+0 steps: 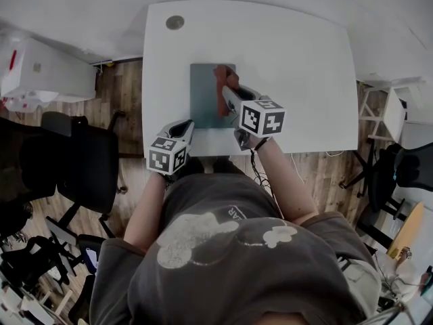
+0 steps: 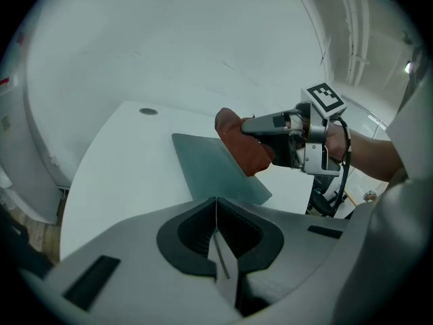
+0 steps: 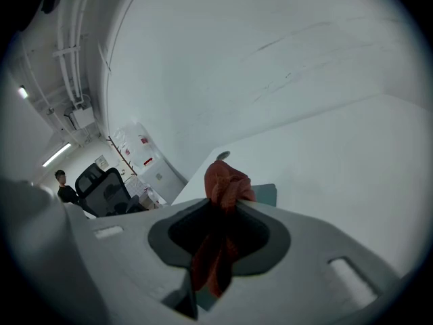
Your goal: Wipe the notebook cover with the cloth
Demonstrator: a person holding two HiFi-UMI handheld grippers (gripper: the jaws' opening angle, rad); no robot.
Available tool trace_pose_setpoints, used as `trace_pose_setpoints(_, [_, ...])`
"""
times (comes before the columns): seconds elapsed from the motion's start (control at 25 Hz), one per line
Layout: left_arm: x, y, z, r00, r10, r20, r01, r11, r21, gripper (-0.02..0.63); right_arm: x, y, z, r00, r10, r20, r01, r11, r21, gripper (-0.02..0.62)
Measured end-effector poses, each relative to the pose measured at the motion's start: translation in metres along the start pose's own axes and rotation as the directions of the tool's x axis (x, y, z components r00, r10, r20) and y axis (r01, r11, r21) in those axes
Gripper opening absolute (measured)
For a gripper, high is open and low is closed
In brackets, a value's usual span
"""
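While left claw (image 1: 185, 125) hovers closed, right claw (image 1: 229, 91) grips cloth (image 1: 221, 74) over notebook (image 1: 203, 95).

Head view steeply down, gripper views share notebook (image 1: 205, 93)

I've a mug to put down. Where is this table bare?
Bare: the table's right part beyond the notebook, and the far strip behind it, save a round cap at far left. Crowded: the near middle, where the right gripper holds the cloth over the notebook and the left gripper sits near the edge.
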State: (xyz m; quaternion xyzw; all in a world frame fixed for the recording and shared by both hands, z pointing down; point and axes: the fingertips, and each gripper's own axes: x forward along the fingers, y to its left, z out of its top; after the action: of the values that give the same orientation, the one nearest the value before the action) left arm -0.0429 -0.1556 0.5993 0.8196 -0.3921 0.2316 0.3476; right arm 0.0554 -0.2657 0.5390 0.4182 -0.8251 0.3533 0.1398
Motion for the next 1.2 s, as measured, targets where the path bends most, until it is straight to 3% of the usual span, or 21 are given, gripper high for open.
trace_pose_setpoints(0.32, [0.009, 0.000, -0.007, 0.997, -0.032, -0.069, 0.032, 0.999, -0.001, -0.003, 0.004, 0.003, 0.004, 1.000, -0.008, 0.000, 0.008, 1.000, -0.002, 0.087])
trace_pose_setpoints(0.76, [0.009, 0.005, -0.012, 0.992, -0.065, -0.110, 0.058, 0.996, -0.060, -0.005, 0.022, 0.014, -0.002, 0.999, -0.008, -0.033, 0.008, 1.000, -0.001, 0.087])
trace_pose_setpoints(1.2, [0.007, 0.003, -0.012, 0.983, -0.130, -0.127, 0.116, 0.987, -0.114, -0.005, 0.071, 0.043, 0.010, 0.996, -0.004, -0.084, -0.004, 0.996, -0.088, 0.089])
